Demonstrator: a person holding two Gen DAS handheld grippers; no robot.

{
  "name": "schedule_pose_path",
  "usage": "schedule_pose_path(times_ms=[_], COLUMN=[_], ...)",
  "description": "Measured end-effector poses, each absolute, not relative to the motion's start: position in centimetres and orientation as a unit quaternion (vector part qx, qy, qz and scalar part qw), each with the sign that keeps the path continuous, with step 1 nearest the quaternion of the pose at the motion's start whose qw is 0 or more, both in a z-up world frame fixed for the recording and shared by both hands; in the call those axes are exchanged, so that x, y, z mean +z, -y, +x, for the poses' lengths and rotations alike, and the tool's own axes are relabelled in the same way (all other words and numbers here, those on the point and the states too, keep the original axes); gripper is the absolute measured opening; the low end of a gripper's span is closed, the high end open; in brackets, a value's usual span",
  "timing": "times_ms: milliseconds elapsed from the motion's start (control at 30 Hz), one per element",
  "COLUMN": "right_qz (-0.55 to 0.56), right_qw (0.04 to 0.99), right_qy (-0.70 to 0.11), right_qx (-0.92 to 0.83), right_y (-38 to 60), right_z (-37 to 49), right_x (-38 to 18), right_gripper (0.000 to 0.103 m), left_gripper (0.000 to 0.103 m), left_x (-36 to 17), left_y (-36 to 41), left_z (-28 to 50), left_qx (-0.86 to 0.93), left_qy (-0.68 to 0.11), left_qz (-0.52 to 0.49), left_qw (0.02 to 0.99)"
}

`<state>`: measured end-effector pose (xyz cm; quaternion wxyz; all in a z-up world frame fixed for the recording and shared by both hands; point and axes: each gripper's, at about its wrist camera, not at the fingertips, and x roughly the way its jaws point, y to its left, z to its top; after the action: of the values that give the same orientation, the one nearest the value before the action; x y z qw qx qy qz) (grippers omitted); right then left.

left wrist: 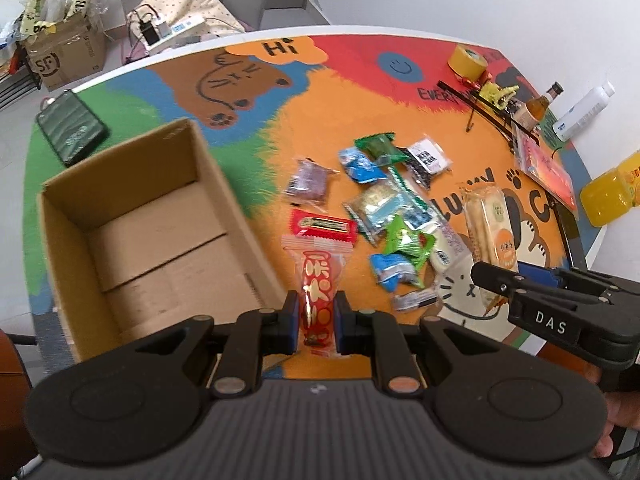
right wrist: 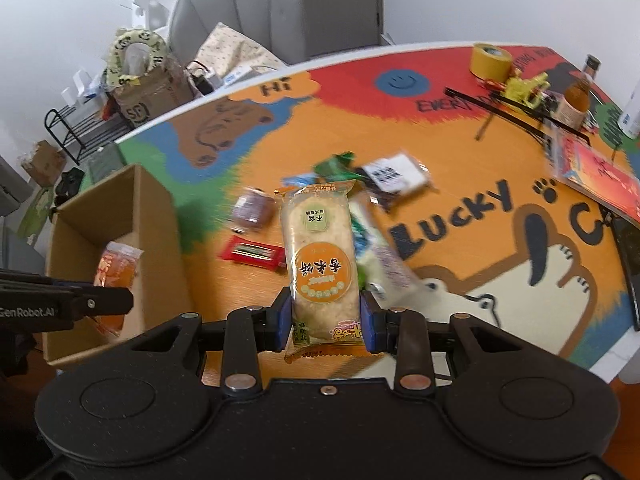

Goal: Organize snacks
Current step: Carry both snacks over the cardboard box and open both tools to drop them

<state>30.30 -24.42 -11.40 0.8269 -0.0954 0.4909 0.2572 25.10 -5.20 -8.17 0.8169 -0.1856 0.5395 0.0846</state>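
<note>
Left gripper [left wrist: 316, 316]: its fingers [left wrist: 290, 312] are clenched on a red snack packet [left wrist: 318, 292], gripping it near its lower end; the packet stands between the blue pads.
Red snack packet position: from the left wrist view it hangs just beside the right wall of the cardboard box [left wrist: 224, 184]; from the right wrist view the same packet [right wrist: 116, 276] appears over the box's open top [right wrist: 156, 216], with the left gripper [right wrist: 120, 300] reaching in from the left edge.
Right gripper [right wrist: 326, 316]: its fingers [right wrist: 370, 320] are clamped on a long rice cracker packet [right wrist: 320, 256] with an orange round label, held lengthwise, pointing away from the camera.
Right gripper seen from the left wrist view: the black fingers [left wrist: 496, 280] enter from the right, gripping the lower end of the rice cracker packet [left wrist: 490, 216].
Cardboard box: open, brown, on the left part of the table [left wrist: 360, 92]; its floor looks bare in the left wrist view.
Snack pile: loose packets lie on the orange middle of the table, right of the box, among them a flat red bar [left wrist: 322, 224], a purple packet [left wrist: 308, 182], a green packet [left wrist: 378, 146], blue packets [left wrist: 360, 164] and a black-and-white packet [left wrist: 428, 158].
Table: round, covered in a bright cartoon print.
Far edge of table: a roll of yellow tape [left wrist: 468, 60], a small brown bottle [left wrist: 538, 108], a white bottle [left wrist: 584, 112] and a yellow juice bottle [left wrist: 612, 194].
</note>
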Motion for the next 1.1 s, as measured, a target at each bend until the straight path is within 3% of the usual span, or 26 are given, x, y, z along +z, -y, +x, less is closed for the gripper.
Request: schedule_pose_path(times_ms=[767,1100], right_qz=[-0.122,-0.139], right_qw=[0.804,0.784], right_qy=[-0.48,-0.482], right_qx=[0.33,0.365], right_y=[13.8,11.0], right_z=[26.1,25.6], right_x=[-10.8,-11.3], right_gripper=[0.032,0.032], left_gripper=[0.016,0.025], left_x=[-10.5,-9.0], left_y=[-4.1,-6.2], left_z=[19.5,17.7], left_qx=[0.133,0.166], left_qy=[-0.541,-0.511], left_qz=[-0.238,-0.267], left_qw=[0.795,0.8])
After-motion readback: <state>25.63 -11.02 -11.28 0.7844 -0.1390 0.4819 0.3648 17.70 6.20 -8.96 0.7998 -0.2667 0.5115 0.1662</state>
